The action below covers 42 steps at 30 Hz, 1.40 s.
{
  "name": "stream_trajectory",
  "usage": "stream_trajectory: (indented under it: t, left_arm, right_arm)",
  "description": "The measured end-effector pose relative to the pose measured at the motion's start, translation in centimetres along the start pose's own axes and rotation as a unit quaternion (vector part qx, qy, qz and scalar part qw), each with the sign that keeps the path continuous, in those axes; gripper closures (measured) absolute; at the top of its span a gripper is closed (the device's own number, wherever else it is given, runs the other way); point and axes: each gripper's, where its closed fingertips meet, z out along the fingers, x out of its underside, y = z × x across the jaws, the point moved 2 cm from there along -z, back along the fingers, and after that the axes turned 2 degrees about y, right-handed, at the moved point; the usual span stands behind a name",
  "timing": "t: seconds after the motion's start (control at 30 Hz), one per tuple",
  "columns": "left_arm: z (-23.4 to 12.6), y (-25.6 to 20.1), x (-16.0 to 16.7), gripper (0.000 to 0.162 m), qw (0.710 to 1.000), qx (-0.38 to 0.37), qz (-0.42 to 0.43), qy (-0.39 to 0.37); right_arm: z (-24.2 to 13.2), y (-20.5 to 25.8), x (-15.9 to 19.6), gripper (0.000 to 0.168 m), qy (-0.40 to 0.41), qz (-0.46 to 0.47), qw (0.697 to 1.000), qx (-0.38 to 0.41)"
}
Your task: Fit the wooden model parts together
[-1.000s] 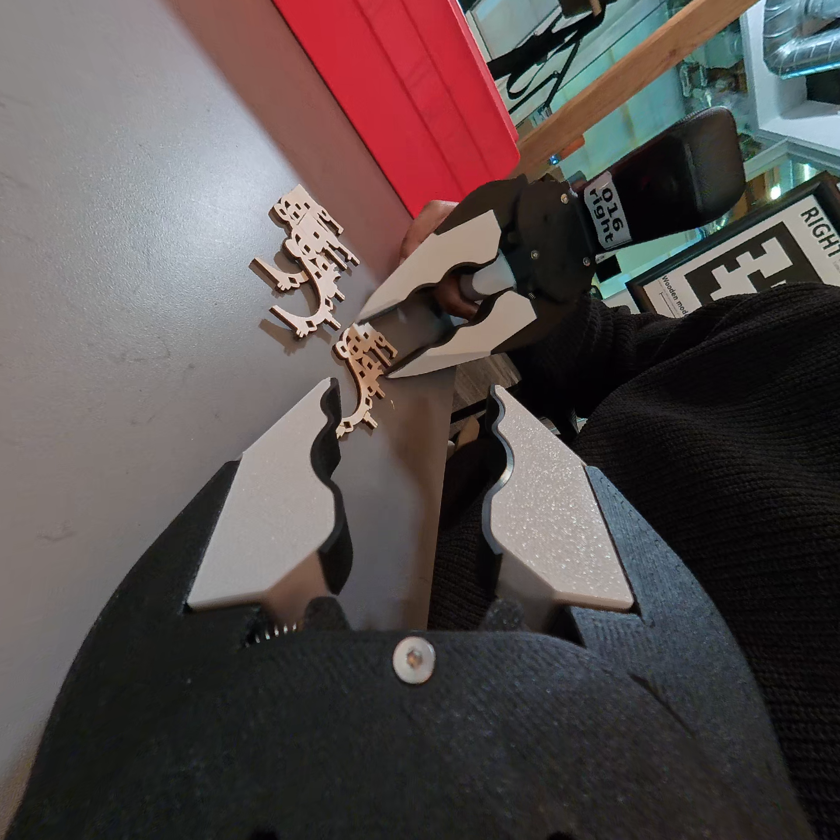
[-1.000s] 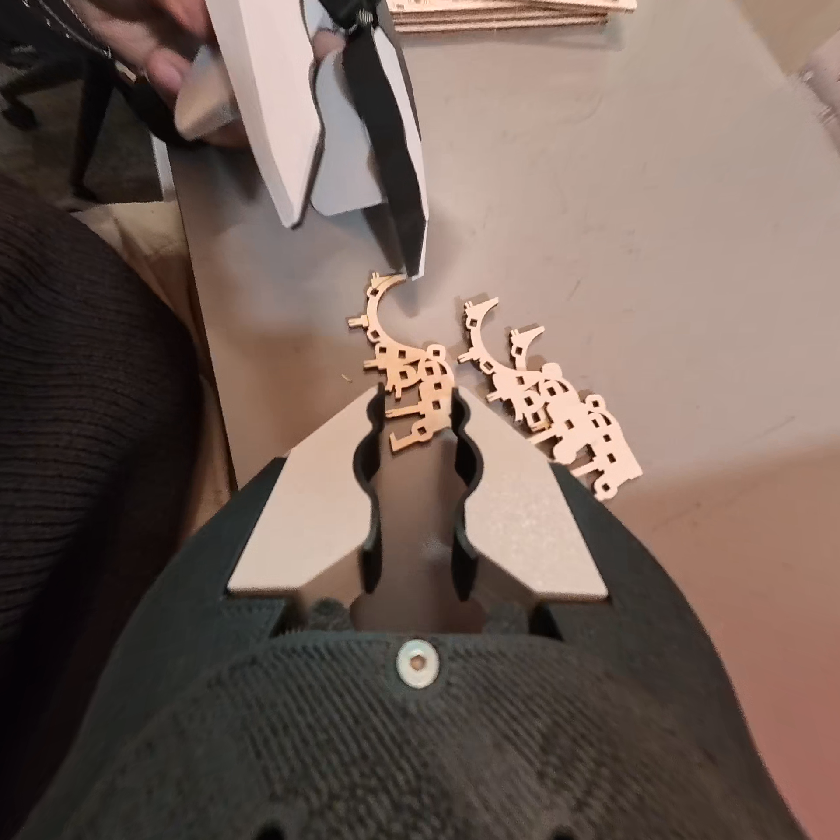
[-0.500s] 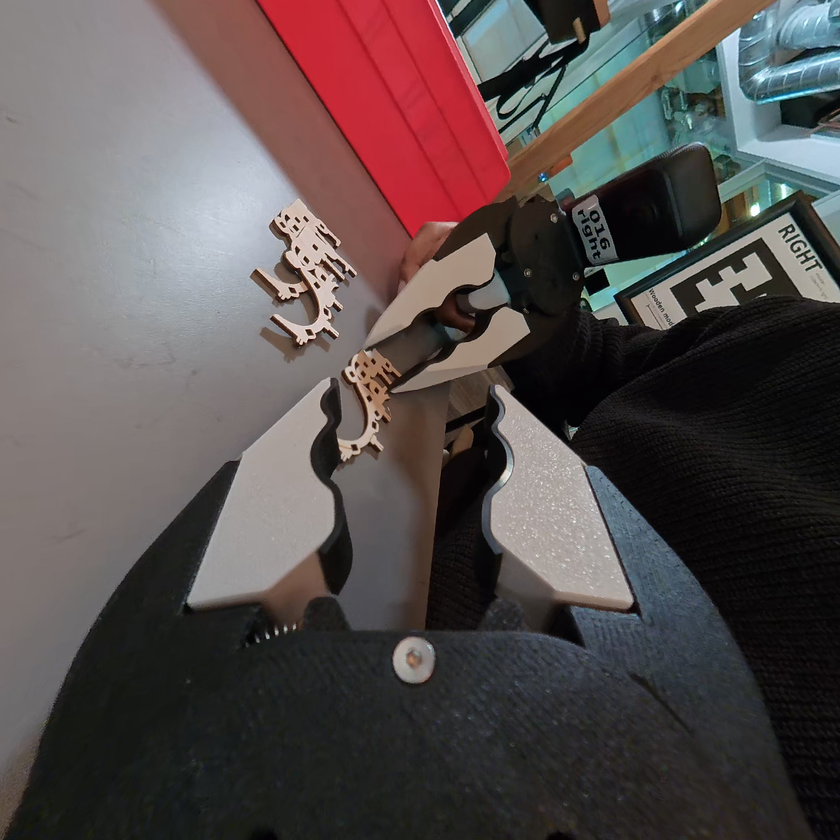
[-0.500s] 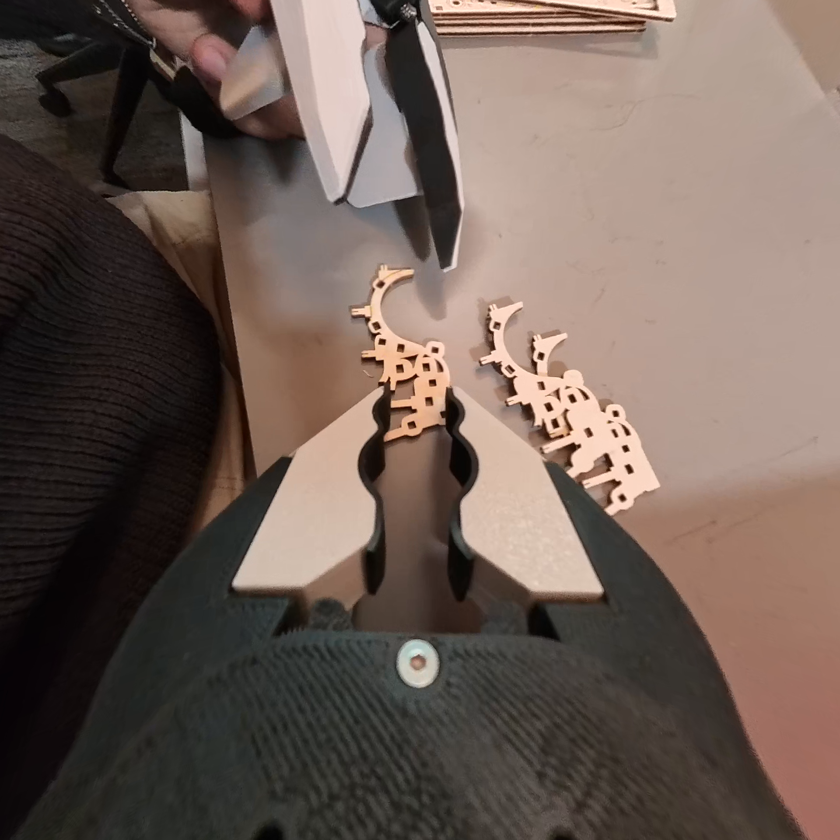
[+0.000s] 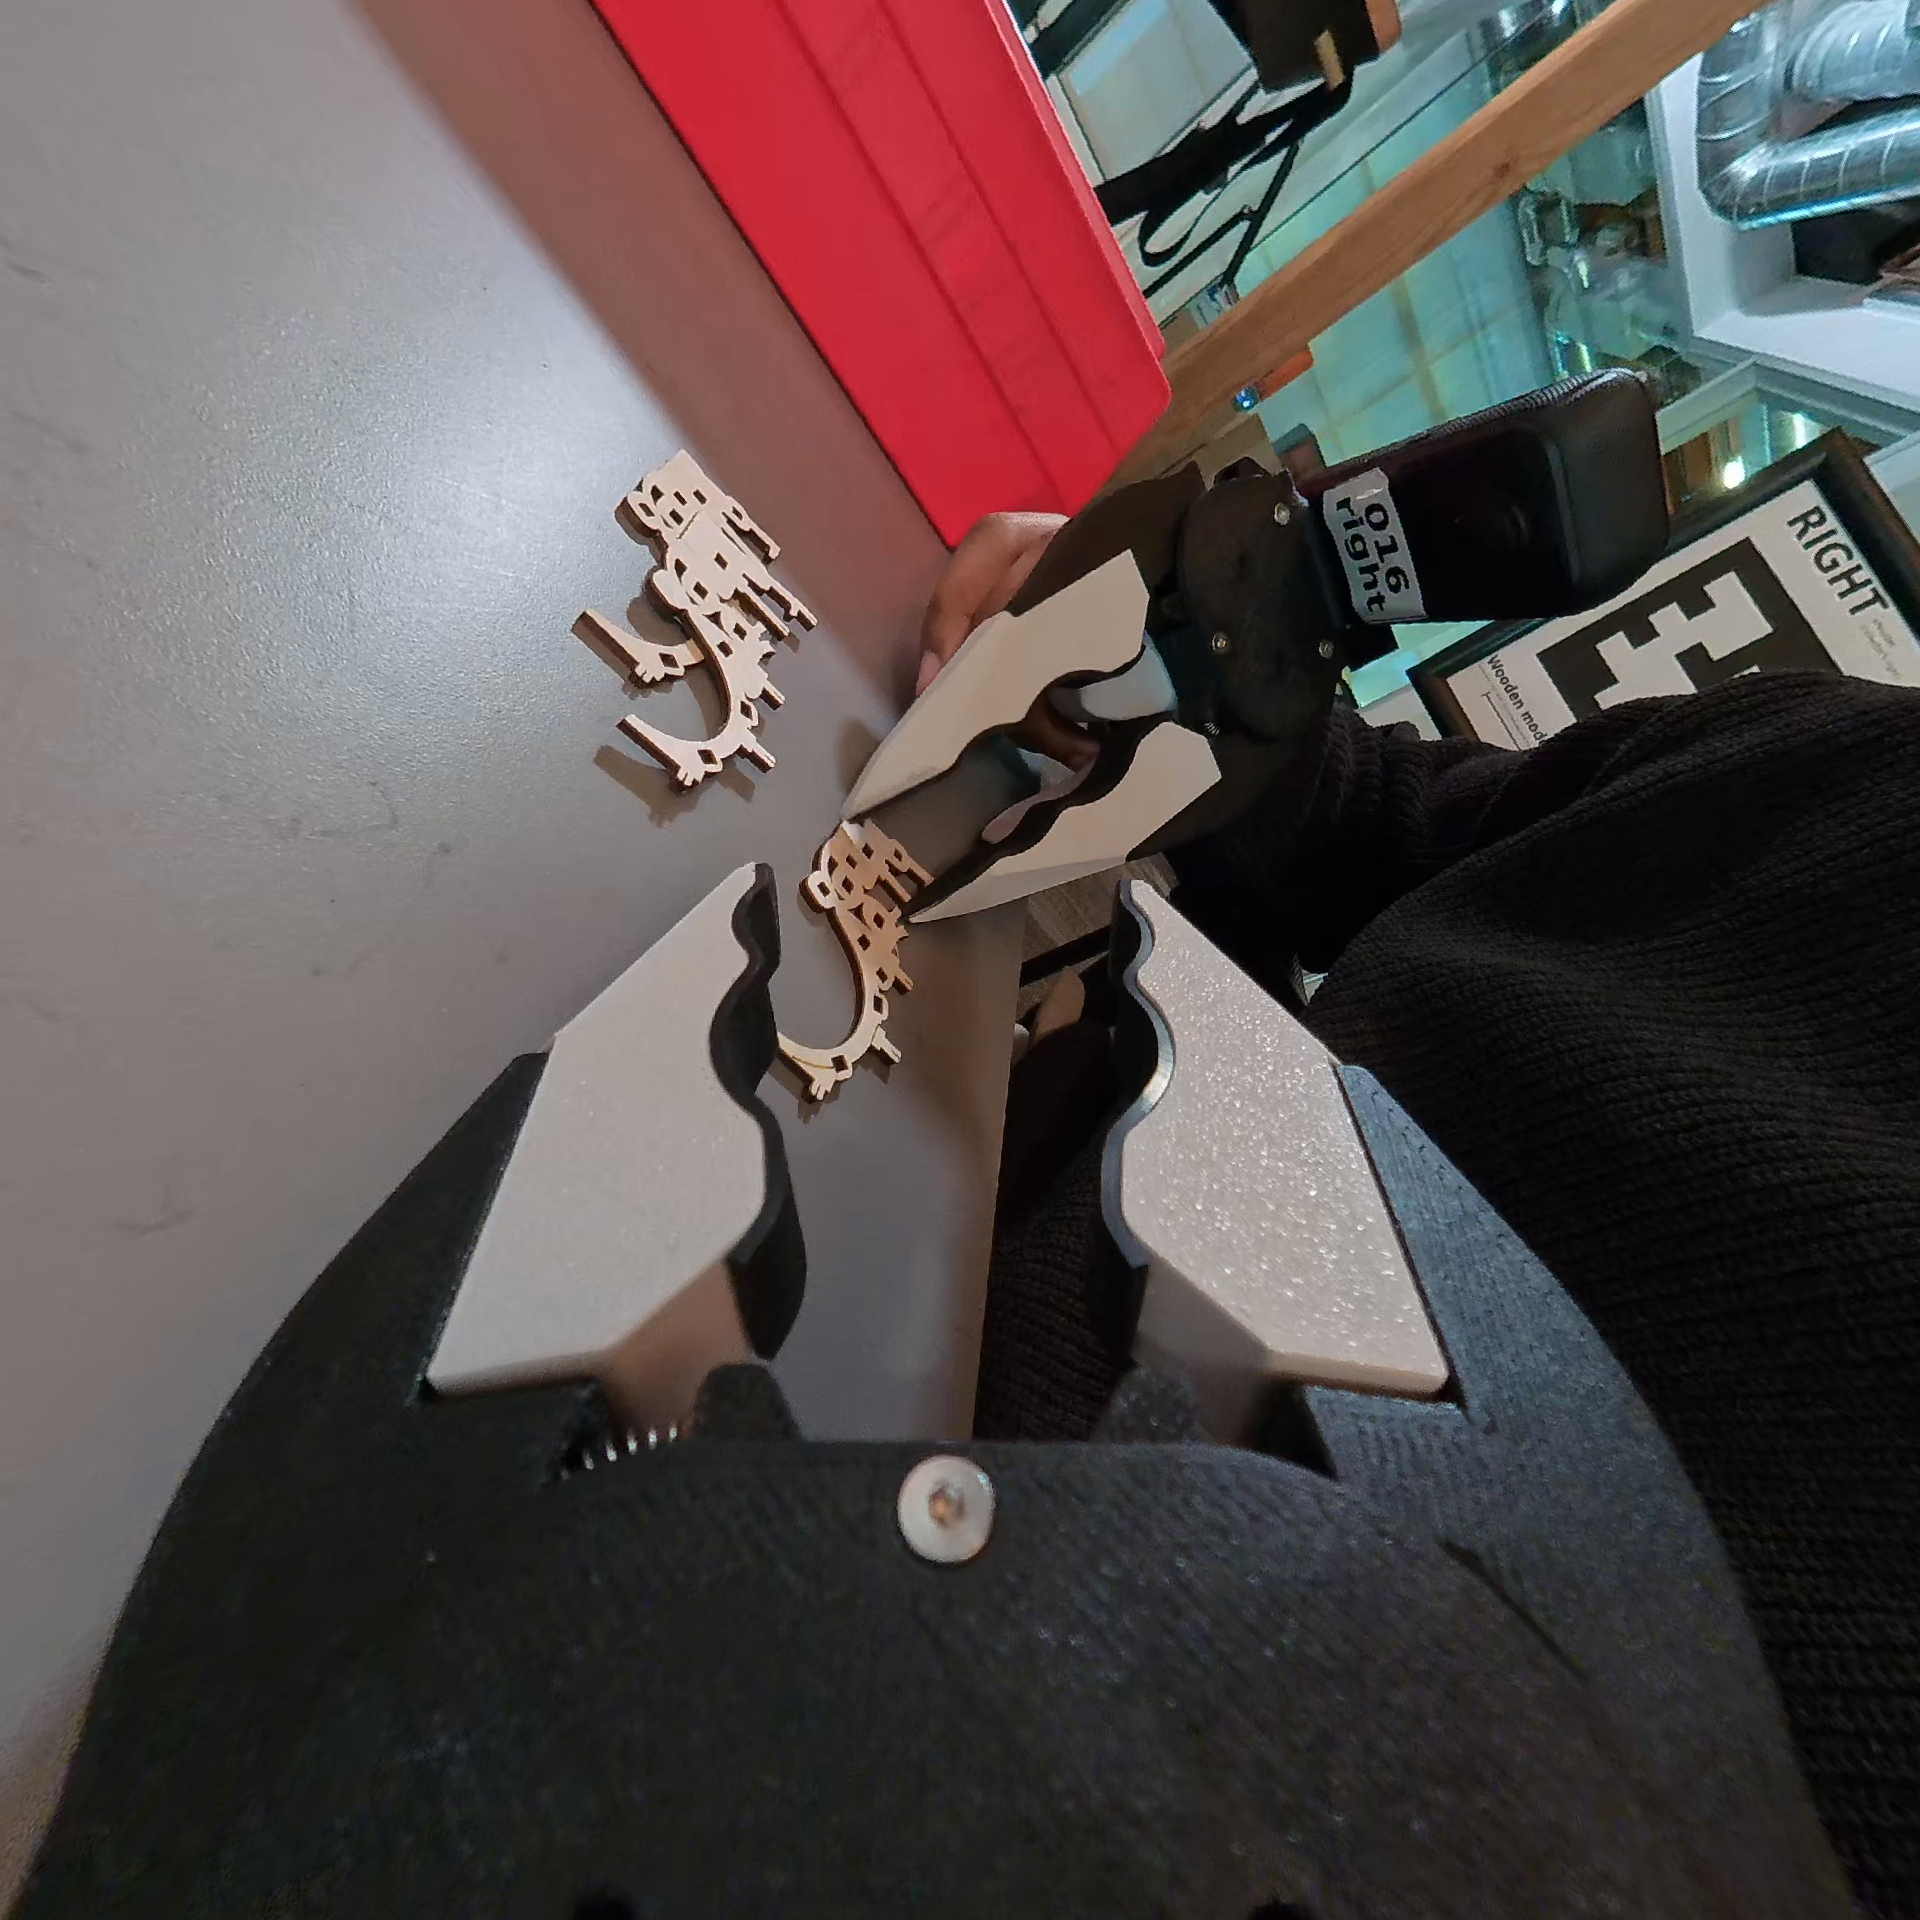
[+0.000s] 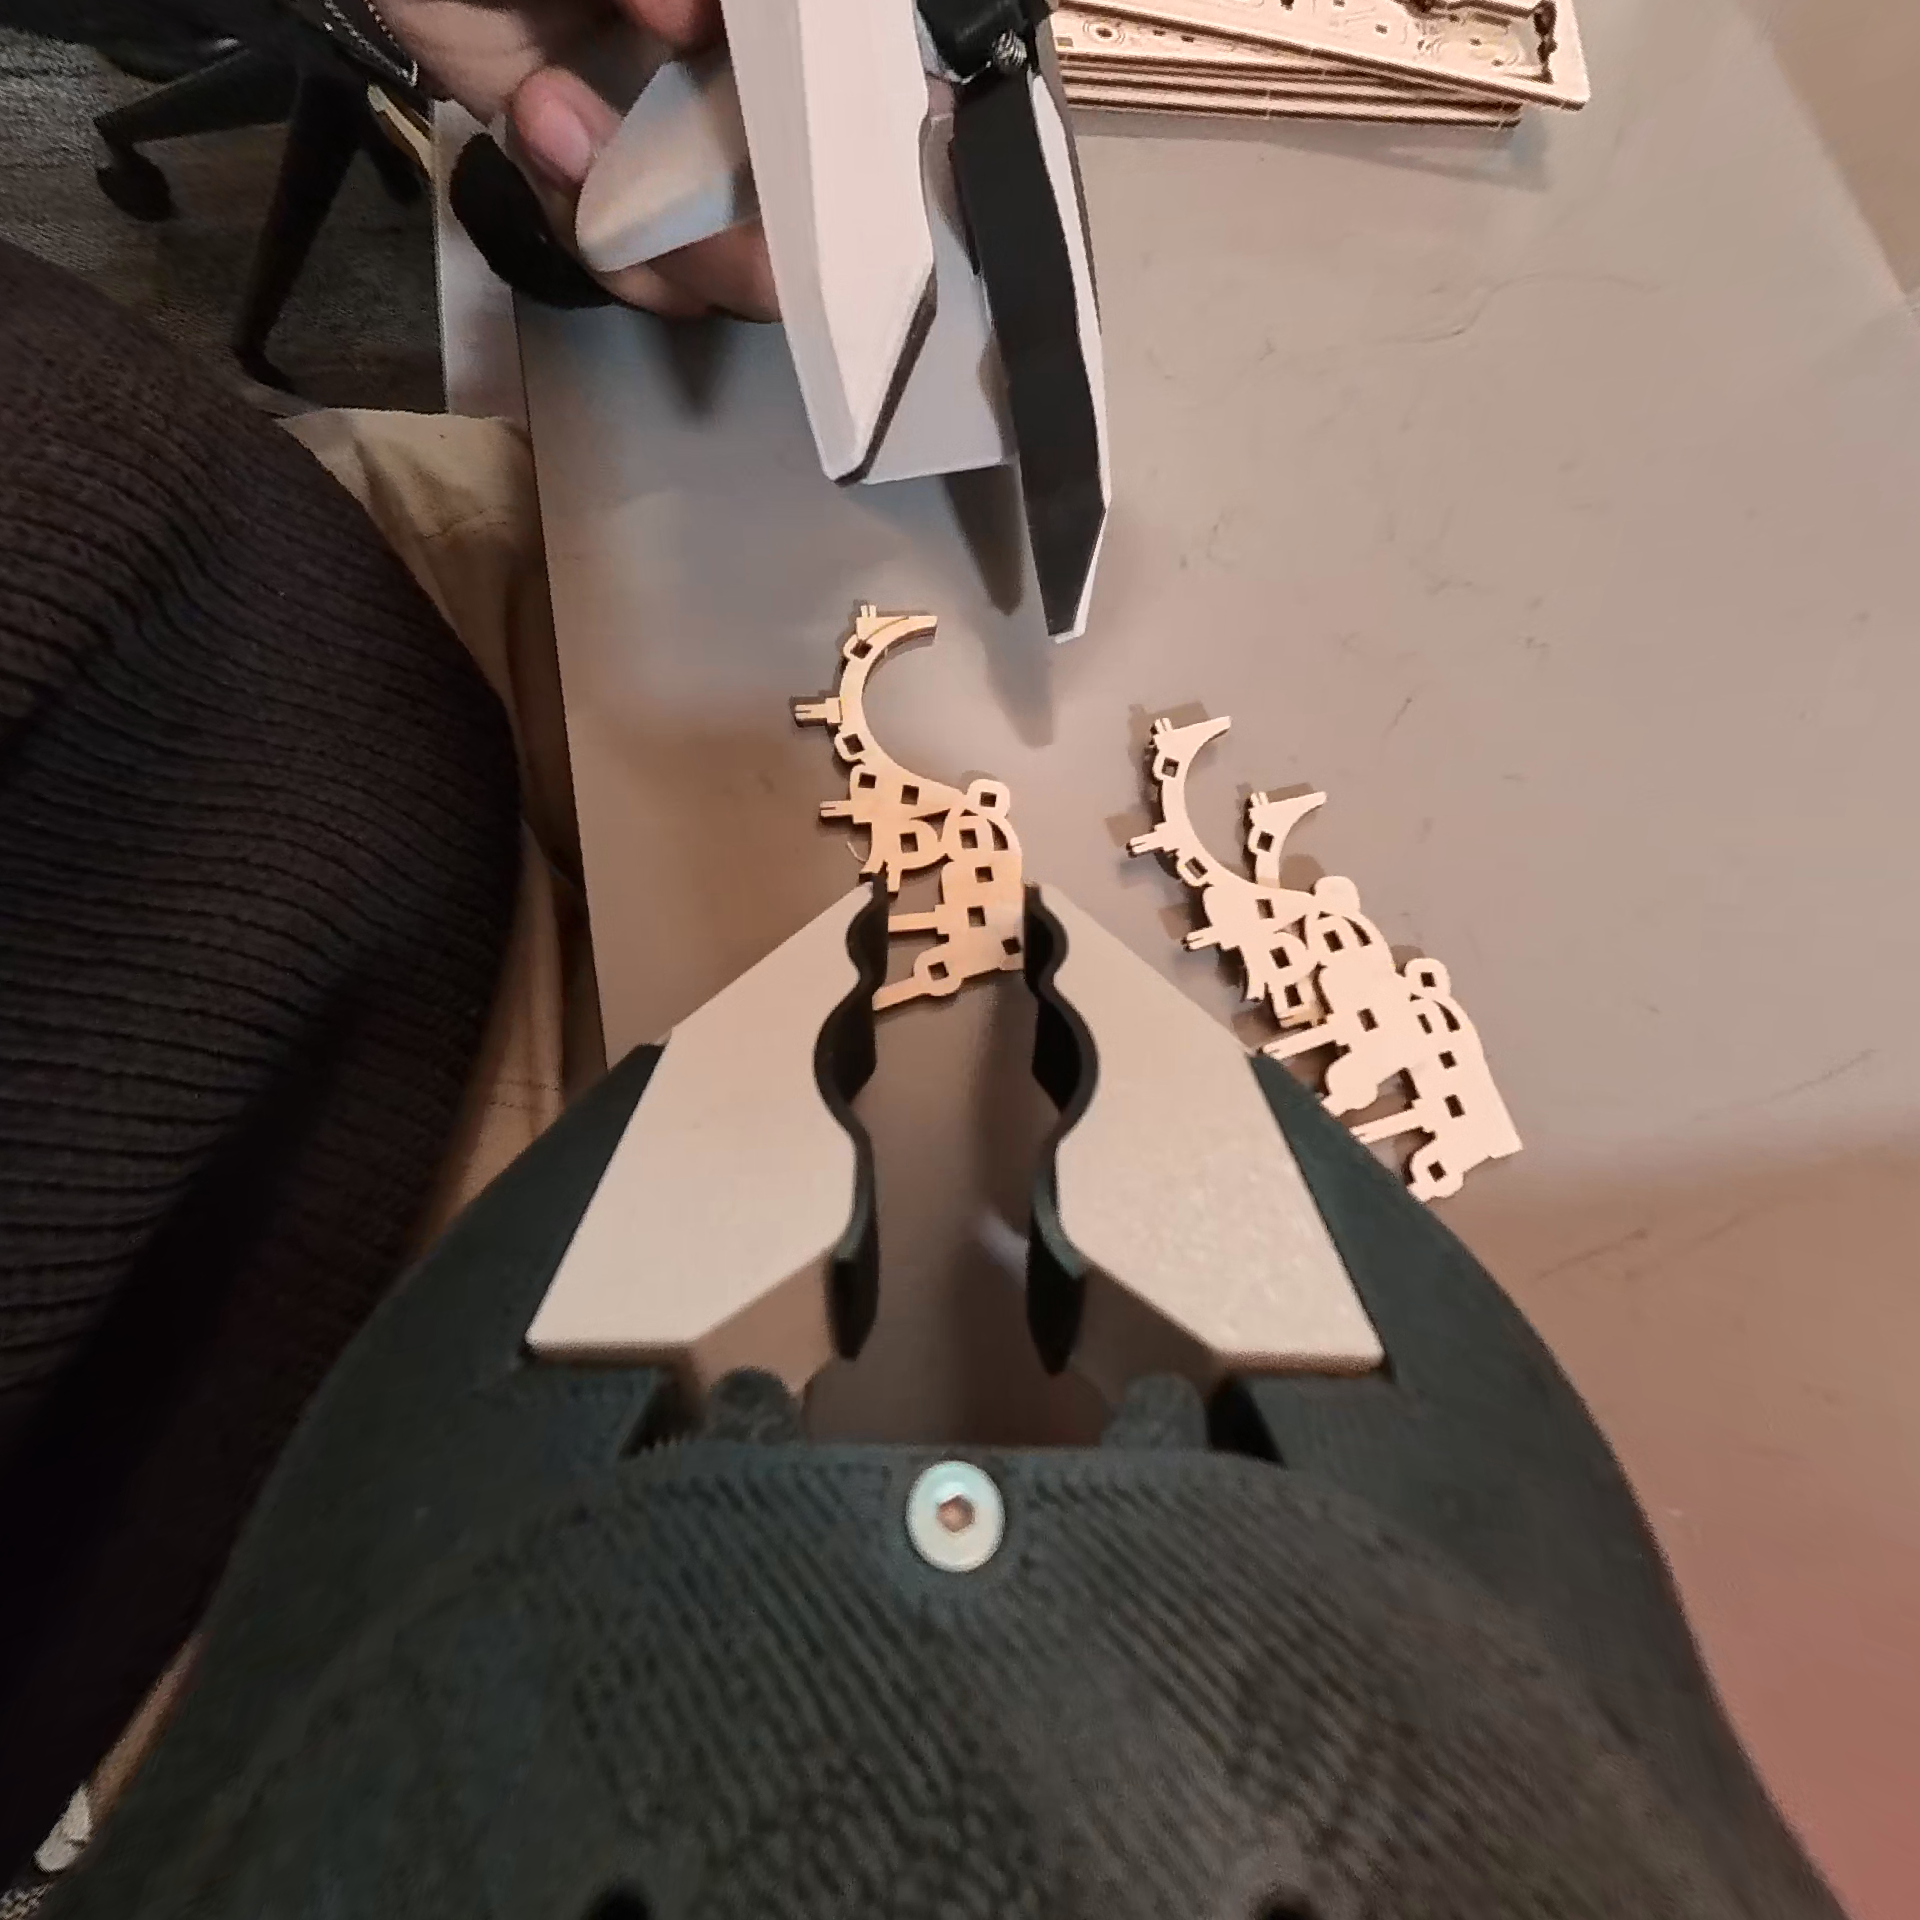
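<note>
1. Left wrist view: left gripper (image 5: 940, 904) wide open, empty; curved wooden part (image 5: 862, 945) flat on grey table (image 5: 260, 520) near its edge, just ahead of the left finger (image 5: 644, 1132); long axis roughly along the approach line, hooked end nearest; right gripper (image 5: 894, 857) at the part's blocky far end; contact not clear.
2. Right wrist view: right gripper (image 6: 951, 899) part open, nothing clamped; blocky end between the fingertips, hook pointing away; right clearly nearer for the pick; stack of similar parts (image 6: 1340, 977) lying apart to the right.
</note>
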Motion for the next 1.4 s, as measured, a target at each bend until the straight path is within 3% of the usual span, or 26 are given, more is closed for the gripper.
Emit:
stream_trajectory:
  t: [0.6,1.07,1.4]
  left_arm:
    - [0.01,0.01,0.01,0.098,1.0,0.0,-0.001,0.0]
    - [0.02,0.03,0.02,0.099,1.0,0.0,-0.001,0.0]
    - [0.02,0.04,0.01,0.099,1.0,0.0,-0.002,0.0]
  right_arm:
    - [-0.16,-0.32,0.25,0.147,0.001,0.042,0.999,-0.016]
    - [-0.36,-0.52,0.56,0.137,0.004,0.053,0.998,-0.021]
    - [-0.41,-0.66,0.58,0.139,0.003,0.056,0.998,-0.018]
